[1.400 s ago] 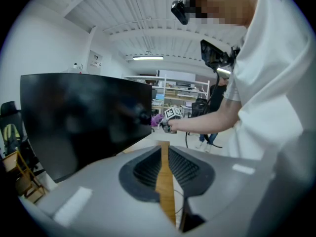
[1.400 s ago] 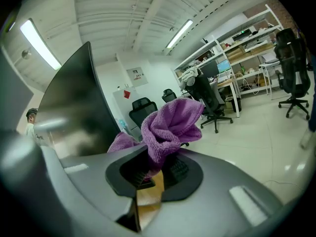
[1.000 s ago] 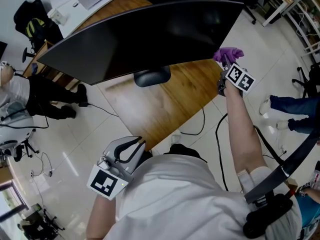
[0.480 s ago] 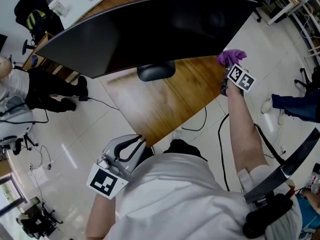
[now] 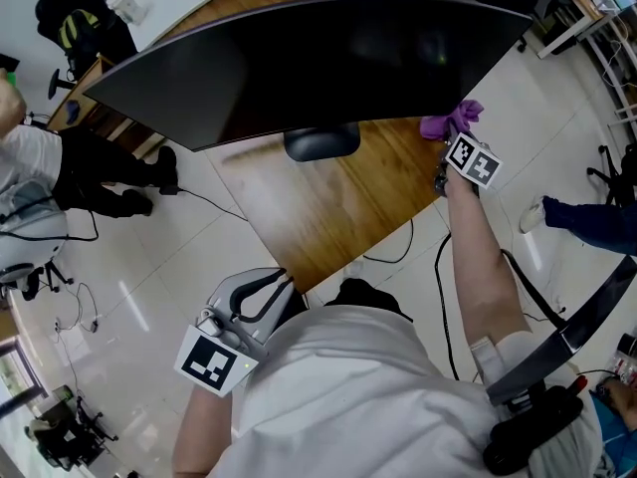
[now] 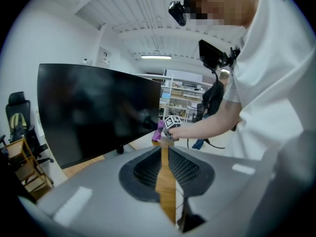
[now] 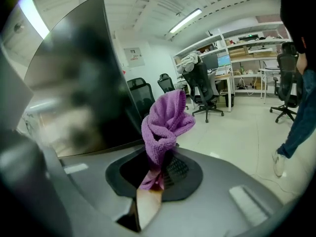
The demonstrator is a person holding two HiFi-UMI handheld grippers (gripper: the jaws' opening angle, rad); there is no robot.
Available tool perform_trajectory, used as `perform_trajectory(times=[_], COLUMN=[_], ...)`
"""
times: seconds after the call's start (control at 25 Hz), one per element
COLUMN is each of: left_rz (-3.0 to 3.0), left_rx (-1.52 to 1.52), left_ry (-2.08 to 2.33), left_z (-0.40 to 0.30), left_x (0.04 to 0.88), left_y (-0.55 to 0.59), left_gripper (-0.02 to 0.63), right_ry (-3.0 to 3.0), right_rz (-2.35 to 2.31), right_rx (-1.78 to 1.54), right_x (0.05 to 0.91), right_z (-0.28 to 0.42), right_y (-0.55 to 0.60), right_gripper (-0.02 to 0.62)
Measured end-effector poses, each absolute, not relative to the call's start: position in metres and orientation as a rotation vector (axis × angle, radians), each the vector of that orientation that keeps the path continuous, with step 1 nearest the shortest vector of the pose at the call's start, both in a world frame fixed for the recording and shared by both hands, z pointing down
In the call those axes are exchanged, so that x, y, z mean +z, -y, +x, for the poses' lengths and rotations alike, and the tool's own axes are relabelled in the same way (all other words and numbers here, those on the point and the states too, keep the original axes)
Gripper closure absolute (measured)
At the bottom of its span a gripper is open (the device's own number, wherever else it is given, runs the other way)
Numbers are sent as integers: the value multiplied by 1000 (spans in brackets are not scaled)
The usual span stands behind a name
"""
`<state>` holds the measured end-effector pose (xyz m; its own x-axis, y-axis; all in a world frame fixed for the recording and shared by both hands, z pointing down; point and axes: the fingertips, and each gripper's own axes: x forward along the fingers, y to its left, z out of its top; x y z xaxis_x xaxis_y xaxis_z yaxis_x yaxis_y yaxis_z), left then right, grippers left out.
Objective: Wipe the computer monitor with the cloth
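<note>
White-tiled office floor [image 5: 149, 267] surrounds a wooden bench [image 5: 328, 207] that carries a wide curved monitor [image 5: 299, 68] on a dark oval stand [image 5: 320, 142].

**Right tool** [image 5: 450, 139]: closed on a purple cloth [image 5: 450, 120]. The bunched cloth rises out of the jaws and sits at the screen's lower edge, near its right end. From the right gripper view, the cloth [image 7: 165, 125] stands just beside the dark panel, but contact with the glass cannot be confirmed.

**Left tool** [image 5: 255, 297]: held low against the person's torso, well apart from the monitor. Its jaws are drawn together on nothing, and only a sliver of bench shows between them in the left gripper view [image 6: 165, 177].

**Change over the last second:** the cloth now lies farther in from the monitor's right corner, having slid along the bottom edge, while the left tool keeps its place.

**Reading:** a wiping pass along the lower strip appears to be under way, and the broad upper area of the screen probably remains to be covered.
</note>
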<state>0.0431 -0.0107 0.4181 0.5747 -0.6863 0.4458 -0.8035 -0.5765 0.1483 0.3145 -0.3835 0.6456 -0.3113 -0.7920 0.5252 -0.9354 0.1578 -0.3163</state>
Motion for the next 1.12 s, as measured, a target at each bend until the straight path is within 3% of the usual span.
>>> perform_trajectory(times=[0.56,1.12], left_rz=[2476,2474], left_rx=[440,434], left_ry=[1226,1217], left_z=[7,-46], left_x=[413,414], left_y=[-2,-21], left_gripper=[541,541], right_ry=[2088,2116], right_rz=[1841,1783], right_rx=[998,938], right_x=[639,637], right_z=[302,230], right_y=[371,347], right_gripper=[548,548])
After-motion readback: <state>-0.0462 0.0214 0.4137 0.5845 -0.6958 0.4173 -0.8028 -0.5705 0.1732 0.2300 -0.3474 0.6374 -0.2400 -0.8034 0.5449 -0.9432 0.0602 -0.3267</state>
